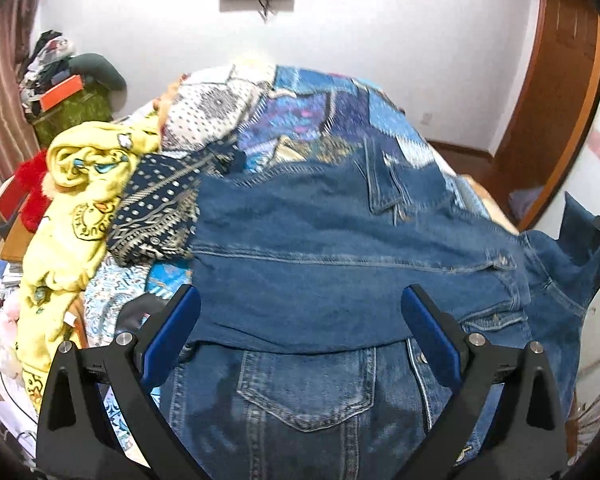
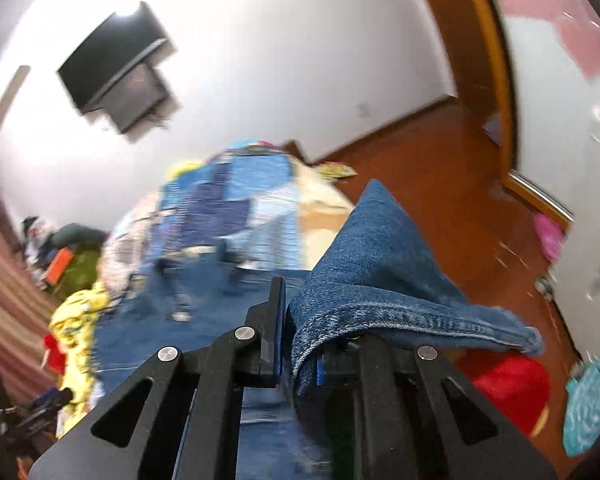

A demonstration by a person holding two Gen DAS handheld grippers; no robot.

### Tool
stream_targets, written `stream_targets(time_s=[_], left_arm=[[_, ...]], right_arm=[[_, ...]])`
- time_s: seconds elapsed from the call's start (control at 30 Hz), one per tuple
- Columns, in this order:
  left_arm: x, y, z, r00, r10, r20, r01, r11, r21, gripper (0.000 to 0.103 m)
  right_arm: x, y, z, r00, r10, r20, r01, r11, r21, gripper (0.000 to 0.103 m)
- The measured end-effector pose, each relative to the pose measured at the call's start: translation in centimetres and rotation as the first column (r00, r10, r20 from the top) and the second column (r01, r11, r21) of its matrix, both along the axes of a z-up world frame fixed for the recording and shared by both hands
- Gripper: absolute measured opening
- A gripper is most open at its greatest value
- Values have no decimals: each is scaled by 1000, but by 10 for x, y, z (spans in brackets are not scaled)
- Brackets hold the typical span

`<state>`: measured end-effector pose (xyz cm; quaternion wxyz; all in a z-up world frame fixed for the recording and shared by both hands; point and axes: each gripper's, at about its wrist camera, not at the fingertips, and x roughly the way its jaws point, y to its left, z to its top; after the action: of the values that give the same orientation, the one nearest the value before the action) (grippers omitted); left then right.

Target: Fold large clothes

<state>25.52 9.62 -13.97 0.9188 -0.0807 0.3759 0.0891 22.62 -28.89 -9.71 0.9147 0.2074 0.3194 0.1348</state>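
The blue denim jacket (image 1: pixel 340 240) lay spread across the patchwork blue bedspread (image 1: pixel 324 120), filling the centre and lower part of the left wrist frame, one fold lying over its chest pocket. The left gripper (image 1: pixel 300 324) hovered above it, fingers spread wide, holding nothing. At lower centre of the right wrist frame, the right gripper (image 2: pixel 298 344) pinched a raised denim edge between pressed-together fingers. A crumpled yellow printed garment (image 1: pixel 72 200) lay at the left.
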Motion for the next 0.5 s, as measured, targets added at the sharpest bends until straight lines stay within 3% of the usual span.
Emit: stream_targets(time_s=[0.13,0.3,0.5], left_arm=[[-13,13,7,999,17,32,-16,1000,-23,101],[-28,29,7,995,88,46,-87,996,-34,101],[-24,46,-23,988,139,-64,-139,990,-8,101]], right_arm=[[1,59,-6,994,108,-1,-108,994,-29,10],[7,114,-46,967,219,-130,-229,972,-62,10],[6,131,-93,924,234,-304,-255,966,-32,14]])
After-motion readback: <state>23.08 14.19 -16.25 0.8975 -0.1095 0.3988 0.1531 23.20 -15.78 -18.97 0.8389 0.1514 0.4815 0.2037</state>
